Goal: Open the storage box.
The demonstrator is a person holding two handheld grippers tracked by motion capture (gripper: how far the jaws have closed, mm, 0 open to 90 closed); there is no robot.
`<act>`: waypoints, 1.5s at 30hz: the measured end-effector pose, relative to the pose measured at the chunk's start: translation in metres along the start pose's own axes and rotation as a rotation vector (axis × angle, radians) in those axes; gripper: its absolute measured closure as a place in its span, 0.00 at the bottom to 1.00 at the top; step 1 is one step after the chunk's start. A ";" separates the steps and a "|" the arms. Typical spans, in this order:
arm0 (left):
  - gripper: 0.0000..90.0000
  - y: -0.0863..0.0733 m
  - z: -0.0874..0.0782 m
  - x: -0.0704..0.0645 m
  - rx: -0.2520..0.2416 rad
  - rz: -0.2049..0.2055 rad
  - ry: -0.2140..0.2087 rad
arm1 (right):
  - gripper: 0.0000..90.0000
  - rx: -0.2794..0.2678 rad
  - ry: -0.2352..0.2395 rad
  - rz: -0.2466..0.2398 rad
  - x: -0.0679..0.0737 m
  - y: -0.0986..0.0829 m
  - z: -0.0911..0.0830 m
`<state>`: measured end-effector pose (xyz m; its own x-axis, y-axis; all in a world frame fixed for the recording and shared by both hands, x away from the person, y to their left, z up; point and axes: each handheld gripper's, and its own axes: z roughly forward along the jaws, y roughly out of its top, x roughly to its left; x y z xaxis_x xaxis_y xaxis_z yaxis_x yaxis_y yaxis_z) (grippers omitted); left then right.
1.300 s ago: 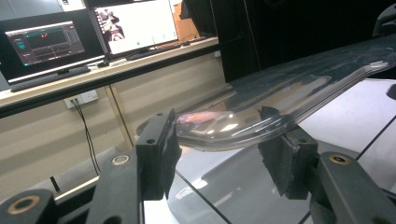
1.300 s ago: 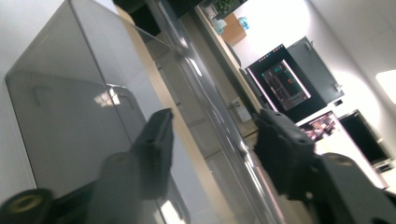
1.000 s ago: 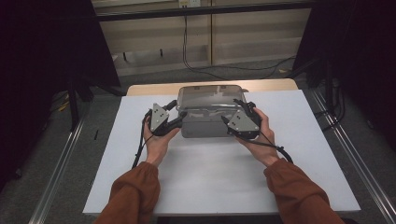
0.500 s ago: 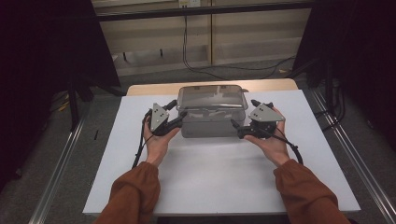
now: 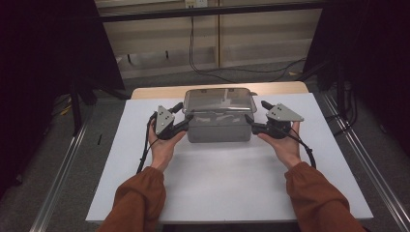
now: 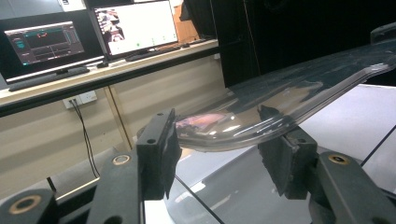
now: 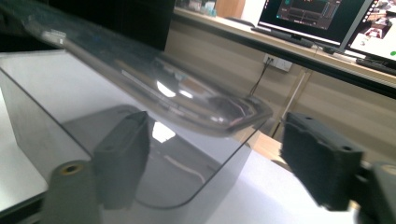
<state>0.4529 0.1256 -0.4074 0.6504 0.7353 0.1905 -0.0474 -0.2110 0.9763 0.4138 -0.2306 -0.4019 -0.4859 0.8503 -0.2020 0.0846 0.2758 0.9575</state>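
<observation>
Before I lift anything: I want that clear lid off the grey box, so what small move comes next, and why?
Probably shut both grippers on the lid's rim. The left gripper and right gripper sit at opposite ends of the box, jaws open around the lid edge in both gripper views, with gaps beside the pads, so nothing is held yet.

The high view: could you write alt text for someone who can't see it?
A person's two hands hold a black two-jaw left gripper and right gripper at either end of a grey rectangular box with a clear plastic lid, standing on a white table.
</observation>
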 end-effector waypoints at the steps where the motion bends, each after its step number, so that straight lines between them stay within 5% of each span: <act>1: 0.53 0.000 0.001 0.000 0.001 0.002 0.001 | 0.33 -0.005 0.005 0.006 -0.001 0.001 0.001; 9: 0.53 0.003 0.003 0.003 -0.003 -0.010 -0.005 | 0.53 -0.040 0.028 0.015 -0.007 0.001 0.005; 13: 0.54 0.005 0.004 0.005 -0.016 -0.017 -0.002 | 0.55 -0.058 0.047 0.054 -0.010 0.004 0.007; 32: 0.51 0.011 0.019 0.010 -0.024 -0.023 -0.013 | 0.65 -0.093 0.052 0.076 -0.018 0.010 0.011; 45: 0.58 0.016 0.023 0.017 -0.044 -0.023 0.000 | 0.69 -0.120 0.052 0.095 -0.026 0.018 0.015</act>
<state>0.4811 0.1201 -0.3912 0.6515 0.7399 0.1676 -0.0655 -0.1652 0.9841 0.4412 -0.2412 -0.3821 -0.5257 0.8445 -0.1018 0.0289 0.1373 0.9901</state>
